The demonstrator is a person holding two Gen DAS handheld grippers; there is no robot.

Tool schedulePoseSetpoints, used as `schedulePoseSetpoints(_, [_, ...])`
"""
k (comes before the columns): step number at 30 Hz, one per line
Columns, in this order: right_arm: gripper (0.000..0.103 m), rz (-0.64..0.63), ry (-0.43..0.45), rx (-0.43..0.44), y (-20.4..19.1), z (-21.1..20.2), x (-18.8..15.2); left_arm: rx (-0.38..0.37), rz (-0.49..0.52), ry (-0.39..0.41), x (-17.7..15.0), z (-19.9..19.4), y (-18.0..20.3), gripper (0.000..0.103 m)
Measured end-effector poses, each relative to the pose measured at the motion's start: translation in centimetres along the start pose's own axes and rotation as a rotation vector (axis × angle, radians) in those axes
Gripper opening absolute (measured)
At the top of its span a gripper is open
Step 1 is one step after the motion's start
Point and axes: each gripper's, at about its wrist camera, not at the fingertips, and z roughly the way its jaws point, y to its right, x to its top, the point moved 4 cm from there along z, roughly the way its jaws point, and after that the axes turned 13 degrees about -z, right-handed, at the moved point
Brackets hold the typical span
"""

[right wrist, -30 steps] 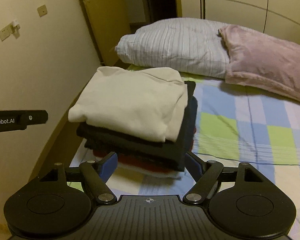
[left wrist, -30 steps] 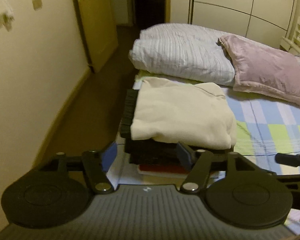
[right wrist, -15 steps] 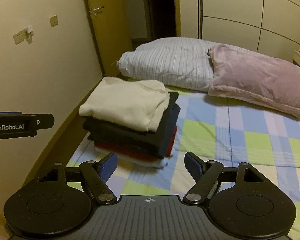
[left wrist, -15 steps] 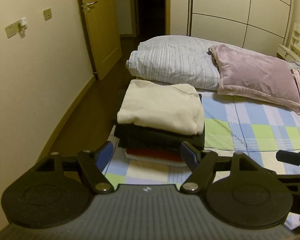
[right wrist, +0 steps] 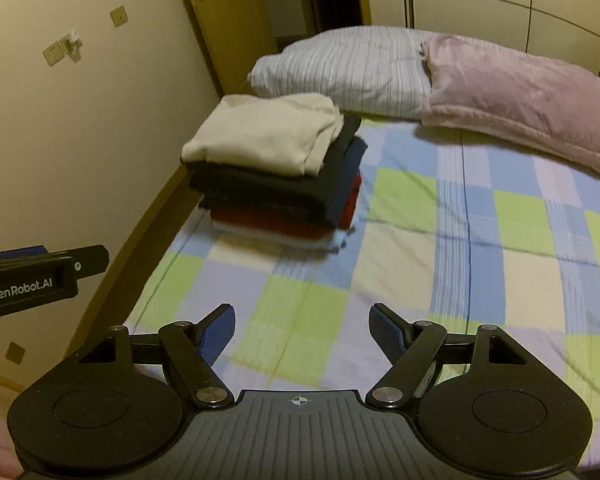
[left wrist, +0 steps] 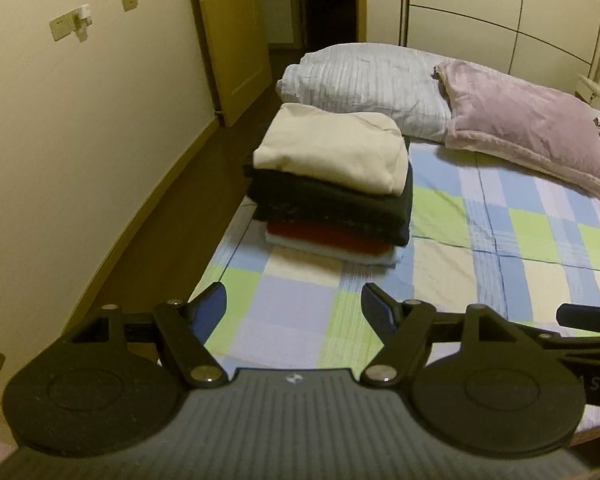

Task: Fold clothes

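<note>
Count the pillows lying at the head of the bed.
2. The white striped pillow lies nearer the door side, just behind the folded clothes stack; the pink pillow lies beside it, touching it. More could lie out of frame.

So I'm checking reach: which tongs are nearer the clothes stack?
Left, slightly. Left tongs face the clothes stack straight on; right tongs sit back, to its right.

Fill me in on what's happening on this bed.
A person holds a gripper in each hand, and both the left gripper and the right gripper hang over the checked sheet with jaws open, holding nothing. A stack of folded clothes sits near the bed's edge, a cream garment on top, just short of the striped pillow. No unfolded clothing is in view.
</note>
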Motion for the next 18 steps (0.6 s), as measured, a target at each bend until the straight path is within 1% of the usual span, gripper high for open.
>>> schedulePoseSetpoints(3, [0.077, -0.009, -0.001, -0.006, -0.8, -0.5, -0.4, 0.011, -0.011, 0.004, -0.5, -0.7, -0.6, 0.072])
schedulePoseSetpoints(7, [0.077, -0.012, -0.010, -0.030, -1.8, -0.5, -0.7, 0.010, -0.015, -0.008, -0.4, -0.6, -1.4, 0.073])
schedulePoseSetpoints(13, [0.077, 0.035, -0.048, -0.053, -3.0, 1.1, -0.1, -0.004, 0.012, -0.053, 0.4, 1.0, -3.2, 0.073])
schedulePoseSetpoints(18, [0.077, 0.048, -0.069, -0.087, -4.0, 2.4, 1.0, -0.037, 0.027, -0.083, 1.7, 3.1, -4.4, 0.073])
